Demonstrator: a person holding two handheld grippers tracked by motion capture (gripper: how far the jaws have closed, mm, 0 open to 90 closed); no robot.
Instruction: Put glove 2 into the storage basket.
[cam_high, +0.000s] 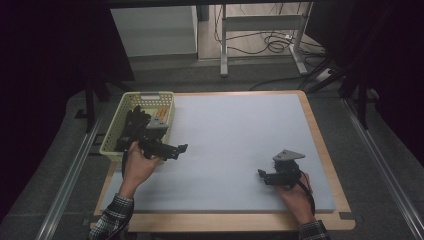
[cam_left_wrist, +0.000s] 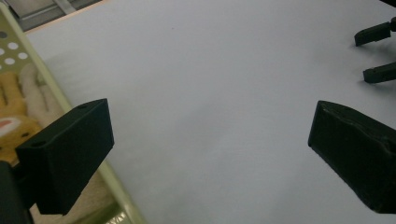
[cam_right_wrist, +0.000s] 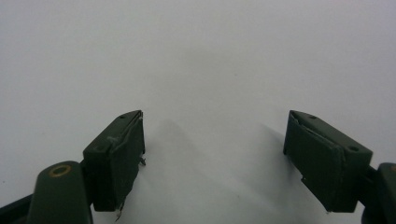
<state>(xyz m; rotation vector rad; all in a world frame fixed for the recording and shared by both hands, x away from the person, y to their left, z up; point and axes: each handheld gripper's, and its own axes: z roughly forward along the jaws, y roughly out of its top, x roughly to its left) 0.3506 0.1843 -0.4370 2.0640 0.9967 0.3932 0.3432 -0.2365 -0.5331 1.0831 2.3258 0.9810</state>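
Presently catalogued, largest first. Mat (cam_high: 240, 145): pale, bare, covers the table. Basket (cam_high: 116, 131): yellow-green, perforated, at the mat's left edge; holds dark items (cam_high: 132, 127) and an orange-and-cream piece (cam_high: 161, 114). Left gripper (cam_high: 181, 148): just beside the basket, jaws spread wide, holding nothing. Right gripper (cam_high: 261, 174): well apart at the right, jaws wide, empty. Judgement: picking from the basket suits the left gripper; turn it toward the contents, keep the jaws wide, and descend clear of the rim.
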